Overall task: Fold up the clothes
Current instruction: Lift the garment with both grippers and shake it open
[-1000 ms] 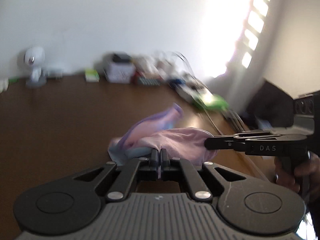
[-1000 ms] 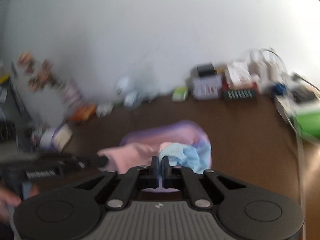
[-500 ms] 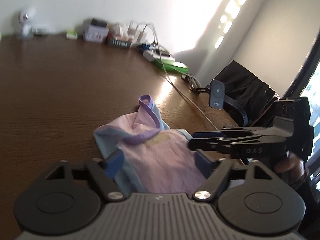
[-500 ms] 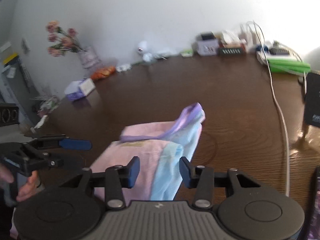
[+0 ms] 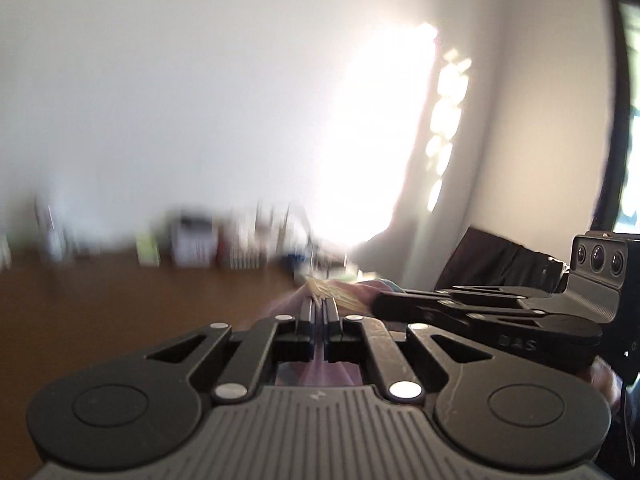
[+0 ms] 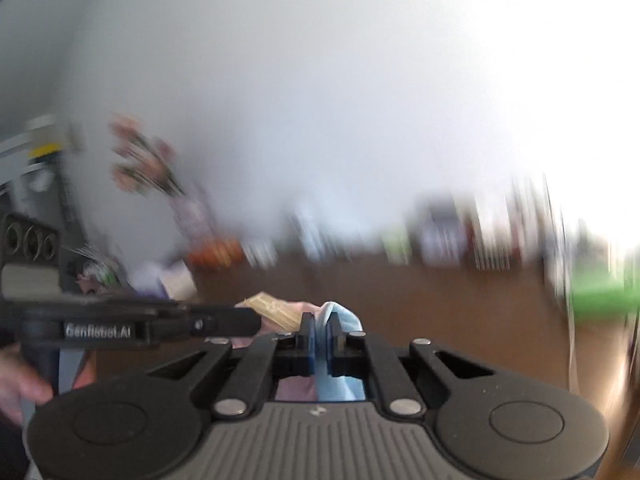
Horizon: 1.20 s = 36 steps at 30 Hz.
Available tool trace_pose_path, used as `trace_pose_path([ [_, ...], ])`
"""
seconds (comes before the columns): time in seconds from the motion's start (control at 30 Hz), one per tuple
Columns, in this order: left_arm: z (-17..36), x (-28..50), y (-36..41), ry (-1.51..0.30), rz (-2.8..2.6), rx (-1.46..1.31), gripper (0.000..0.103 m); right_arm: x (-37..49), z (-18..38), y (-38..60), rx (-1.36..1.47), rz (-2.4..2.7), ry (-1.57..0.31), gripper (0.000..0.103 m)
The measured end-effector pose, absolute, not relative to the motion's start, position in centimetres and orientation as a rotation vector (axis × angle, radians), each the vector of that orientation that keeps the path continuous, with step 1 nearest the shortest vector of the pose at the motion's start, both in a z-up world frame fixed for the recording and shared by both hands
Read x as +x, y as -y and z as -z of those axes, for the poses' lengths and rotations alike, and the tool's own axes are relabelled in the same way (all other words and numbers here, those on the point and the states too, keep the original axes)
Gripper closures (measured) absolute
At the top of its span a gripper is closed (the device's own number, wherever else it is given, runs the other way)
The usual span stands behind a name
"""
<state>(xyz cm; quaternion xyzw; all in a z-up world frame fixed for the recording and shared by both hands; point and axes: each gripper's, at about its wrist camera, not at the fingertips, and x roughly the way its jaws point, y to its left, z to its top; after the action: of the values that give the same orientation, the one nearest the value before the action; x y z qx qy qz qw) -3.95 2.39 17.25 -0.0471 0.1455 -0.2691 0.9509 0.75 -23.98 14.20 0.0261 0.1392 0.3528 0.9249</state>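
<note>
Both grippers are pinching the same garment, a small pink, lilac and pale-blue knit top (image 6: 338,372), side by side and nearly touching. The left gripper (image 5: 319,312) has its jaws pressed together on a thin pink fold that runs straight out between them. The right gripper (image 6: 319,334) has its jaws pinching a thicker pale-blue fold.

The key relation is that the cloth sits directly ahead of and under both sets of jaws, bunched at the tips with the rest hanging below the gripper bodies. A tan woven label (image 6: 274,311) shows on the span between the two grips. In the left wrist view the right gripper crosses in from the right at about jaw height. In the right wrist view the left gripper crosses in from the left. The held edge therefore runs sideways between the hands and is short and slack.

Neither hand is clearly nearer the garment, since both already hold it. The brown wooden table (image 5: 120,300) lies beyond, and the garment looks lifted off it, though motion blur makes this unsure.

The next move probably needs the hands to spread apart to tension that edge.
</note>
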Motion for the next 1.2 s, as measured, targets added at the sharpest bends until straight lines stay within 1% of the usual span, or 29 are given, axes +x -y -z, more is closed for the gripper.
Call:
trace_pose_path([
  [0.07, -16.5, -7.1, -2.9, -0.304, 0.534, -0.081, 0.100, -2.4, -14.5, 24.6, 0.024, -0.759, -0.262, 0.100],
  [0.17, -11.1, -9.9, -2.9, -0.496, 0.507, -0.112, 0.100, -6.1, -10.9, 25.2, -0.019, -0.800, -0.348, 0.101],
  [0.2, -8.8, -10.5, -3.0, -0.580, 0.500, -0.137, 0.099, -7.0, -9.0, 25.4, -0.032, -0.815, -0.413, 0.101],
  [0.27, -5.0, -11.7, -4.0, -0.729, 0.471, -0.223, 0.091, -8.1, -5.3, 25.7, -0.051, -0.845, -0.608, 0.098],
  [0.3, -4.0, -12.4, -4.9, -0.767, 0.453, -0.275, 0.087, -8.7, -3.9, 26.0, -0.057, -0.848, -0.681, 0.094],
  [0.33, -3.6, -13.0, -5.7, -0.775, 0.442, -0.306, 0.073, -9.5, -3.4, 26.6, -0.056, -0.842, -0.701, 0.094],
  [0.37, -3.8, -13.7, -6.4, -0.753, 0.427, -0.322, 0.054, -10.3, -3.3, 27.2, -0.050, -0.835, -0.703, 0.089],
  [0.4, -4.5, -14.1, -6.9, -0.715, 0.415, -0.325, 0.045, -11.0, -3.5, 27.9, -0.037, -0.834, -0.690, 0.075],
  [0.43, -5.2, -13.9, -7.1, -0.680, 0.415, -0.318, 0.033, -11.5, -4.2, 28.5, -0.018, -0.837, -0.662, 0.067],
  [0.47, -5.9, -13.7, -7.3, -0.646, 0.415, -0.310, 0.027, -11.6, -5.1, 28.9, 0.000, -0.840, -0.628, 0.054],
  [0.5, -6.5, -13.2, -7.4, -0.620, 0.416, -0.298, 0.026, -11.2, -5.7, 28.7, 0.011, -0.845, -0.604, 0.050],
  [0.53, -6.7, -12.0, -7.1, -0.613, 0.419, -0.274, 0.024, -10.6, -6.2, 28.4, 0.019, -0.852, -0.585, 0.050],
  [0.67, -6.5, -7.5, -6.0, -0.620, 0.436, -0.181, 0.024, -5.9, -6.3, 25.3, 0.030, -0.794, -0.579, 0.050],
  [0.77, -5.3, -4.2, -6.0, -0.682, 0.418, -0.108, 0.024, -3.4, -5.4, 22.1, -0.098, -0.733, -0.607, 0.051],
  [0.83, -3.9, -3.1, -6.6, -0.721, 0.405, -0.090, 0.025, -2.6, -4.6, 20.3, -0.204, -0.698, -0.597, 0.051],
  [0.87, -3.3, -2.6, -6.9, -0.743, 0.396, -0.090, 0.034, -2.5, -4.1, 19.5, -0.252, -0.683, -0.592, 0.052],
  [0.9, -2.7, -2.2, -7.2, -0.764, 0.391, -0.089, 0.038, -2.1, -3.5, 18.9, -0.292, -0.666, -0.593, 0.055],
  [0.93, -2.4, -2.2, -7.4, -0.779, 0.400, -0.085, 0.053, -1.7, -2.9, 18.2, -0.324, -0.646, -0.601, 0.059],
  [0.97, -2.1, -2.1, -7.4, -0.783, 0.413, -0.081, 0.078, -1.4, -2.5, 17.7, -0.345, -0.634, -0.612, 0.075],
  [1.0, -1.9, -2.3, -7.7, -0.777, 0.411, -0.078, 0.090, -1.0, -2.2, 17.3, -0.354, -0.636, -0.628, 0.097],
  [1.03, -1.9, -2.4, -7.6, -0.771, 0.390, -0.072, 0.098, -0.9, -2.1, 17.0, -0.350, -0.636, -0.634, 0.100],
  [1.1, -2.2, -3.5, -7.6, -0.730, 0.356, -0.073, 0.100, -1.6, -2.8, 17.1, -0.341, -0.620, -0.587, 0.100],
  [1.2, -4.7, -7.2, -6.8, -0.617, 0.280, -0.042, 0.101, -4.0, -5.1, 17.8, -0.337, -0.579, -0.483, 0.100],
])
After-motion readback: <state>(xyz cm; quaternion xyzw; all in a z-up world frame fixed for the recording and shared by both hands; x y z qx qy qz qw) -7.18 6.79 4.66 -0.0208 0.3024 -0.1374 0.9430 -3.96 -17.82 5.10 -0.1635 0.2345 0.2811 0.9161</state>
